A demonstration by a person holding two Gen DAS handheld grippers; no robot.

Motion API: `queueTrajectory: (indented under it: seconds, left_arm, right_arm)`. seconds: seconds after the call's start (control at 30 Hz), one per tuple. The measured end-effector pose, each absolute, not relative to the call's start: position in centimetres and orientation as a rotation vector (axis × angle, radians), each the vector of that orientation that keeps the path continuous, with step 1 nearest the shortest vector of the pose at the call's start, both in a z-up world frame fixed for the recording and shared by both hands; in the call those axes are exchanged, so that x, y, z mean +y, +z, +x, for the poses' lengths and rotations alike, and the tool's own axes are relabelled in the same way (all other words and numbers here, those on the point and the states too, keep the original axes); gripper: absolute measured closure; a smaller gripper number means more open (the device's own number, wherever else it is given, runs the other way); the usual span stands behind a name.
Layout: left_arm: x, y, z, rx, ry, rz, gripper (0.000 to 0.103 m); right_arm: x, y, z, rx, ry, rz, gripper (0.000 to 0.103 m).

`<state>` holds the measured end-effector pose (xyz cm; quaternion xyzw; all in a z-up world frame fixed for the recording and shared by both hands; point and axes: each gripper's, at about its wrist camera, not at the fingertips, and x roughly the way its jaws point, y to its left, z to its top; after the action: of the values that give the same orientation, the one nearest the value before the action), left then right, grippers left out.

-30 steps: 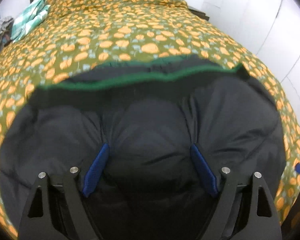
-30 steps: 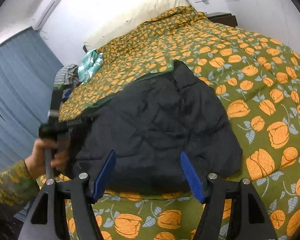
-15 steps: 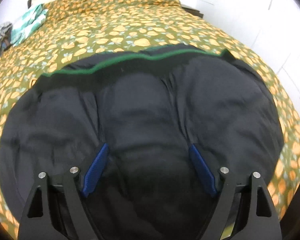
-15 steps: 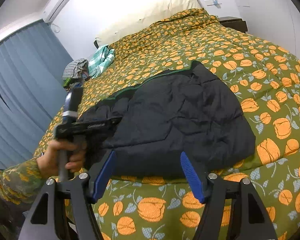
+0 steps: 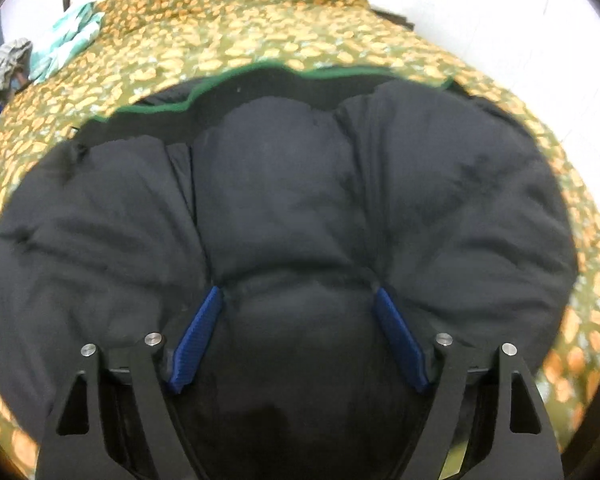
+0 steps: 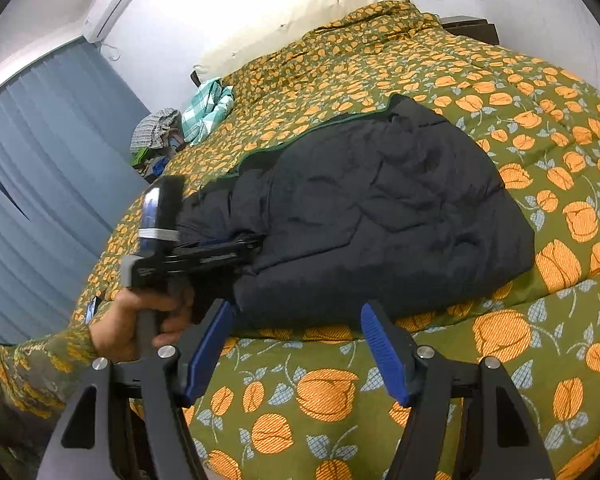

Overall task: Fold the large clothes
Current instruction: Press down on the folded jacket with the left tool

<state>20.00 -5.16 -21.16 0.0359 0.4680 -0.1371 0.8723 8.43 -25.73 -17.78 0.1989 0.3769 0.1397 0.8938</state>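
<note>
Right wrist view: the bed (image 6: 500, 360), covered by an olive bedspread printed with orange flowers, is seen from its near edge, and more of that edge is shown than a second ago, the camera having drawn back. A dark padded jacket (image 6: 380, 216) lies folded on the bedspread beside the near edge, nearer the curtain-side edge than the opposite one; its quilted panels are puffed and creased, and a thin green trim is seen along its far edge. In the left wrist view the jacket (image 5: 292, 208) fills less of the picture than before, and more of the bedspread beyond the green trim is exposed.

A person's hand (image 6: 140, 320), in a patterned sleeve, is seen gripping the handle of the left gripper (image 6: 256, 244) at the curtain-side end of the jacket. The left gripper (image 5: 298, 300) is held wide, its jaws closing slightly, with a bulge of jacket padding between them; the blue pads (image 5: 196, 340) lie against the fabric at both sides, but a firm pinch cannot be told. The right gripper (image 6: 296, 312) stands partly open over the near edge of the bed, with nothing between its blue pads (image 6: 384, 356), just short of the jacket.

A small heap of other clothes (image 6: 188, 124) lies at the far curtain-side edge, well apart from the jacket.
</note>
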Motion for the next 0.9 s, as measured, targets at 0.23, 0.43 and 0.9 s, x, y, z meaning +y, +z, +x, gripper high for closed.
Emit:
queueTrajectory:
  seconds: [0.23,0.43,0.9]
  left_arm:
    - [-6.1,-23.6,18.3,0.965,-0.282,0.127,0.022]
    - [-6.3,-23.3,19.3,0.992,-0.284,0.143,0.022]
    - [-7.1,-24.1,15.8,0.963,-0.290,0.220,0.024]
  right_arm:
    - [-25.7,-18.7,8.6,0.811,0.282,0.413,0.034]
    - [-25.5,-18.9,8.4,0.816,0.276,0.409,0.034]
    - [-28.1,-20.4,8.3,0.839,0.207,0.546,0.034]
